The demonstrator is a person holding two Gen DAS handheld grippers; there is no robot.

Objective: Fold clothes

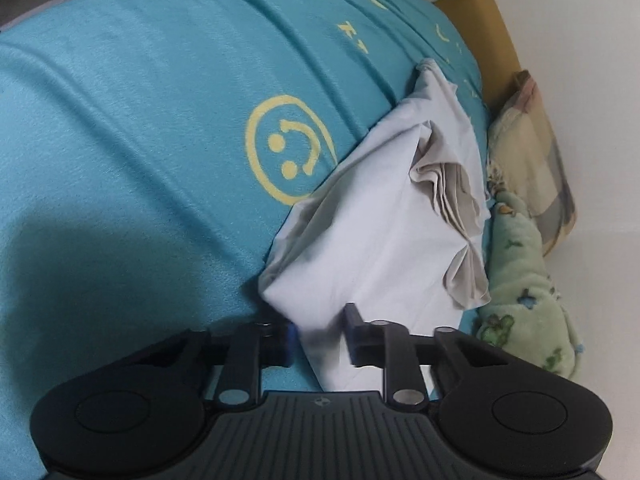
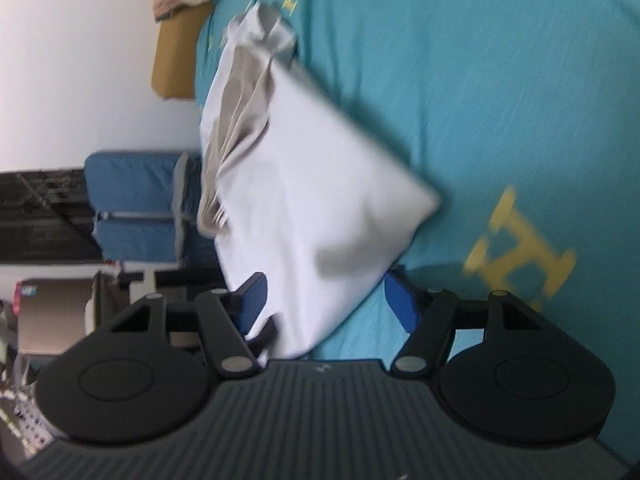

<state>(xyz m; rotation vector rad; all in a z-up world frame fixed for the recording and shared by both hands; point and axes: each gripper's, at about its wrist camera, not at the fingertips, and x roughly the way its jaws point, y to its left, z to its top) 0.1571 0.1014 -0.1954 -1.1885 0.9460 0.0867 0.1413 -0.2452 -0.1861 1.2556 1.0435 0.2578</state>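
Here, a white garment (image 1: pixel 372 236) lies partly folded on a teal blanket (image 1: pixel 140 120) printed with yellow smiley faces, its bunched grey-beige folds at the far end from both grippers. The left gripper (image 1: pixel 320 340) has its blue-padded fingers (image 1: pixel 354 330) parted, the garment's near corner running down between them. The right gripper (image 2: pixel 326 300) is spread wide, the cloth's near edge sitting between its fingers (image 2: pixel 400 300) and touching the left-hand one. Beyond the left gripper's right finger, a green plush blanket (image 1: pixel 528 312) and a plaid pillow (image 1: pixel 532 152) rest against a mustard cushion (image 1: pixel 480 28).
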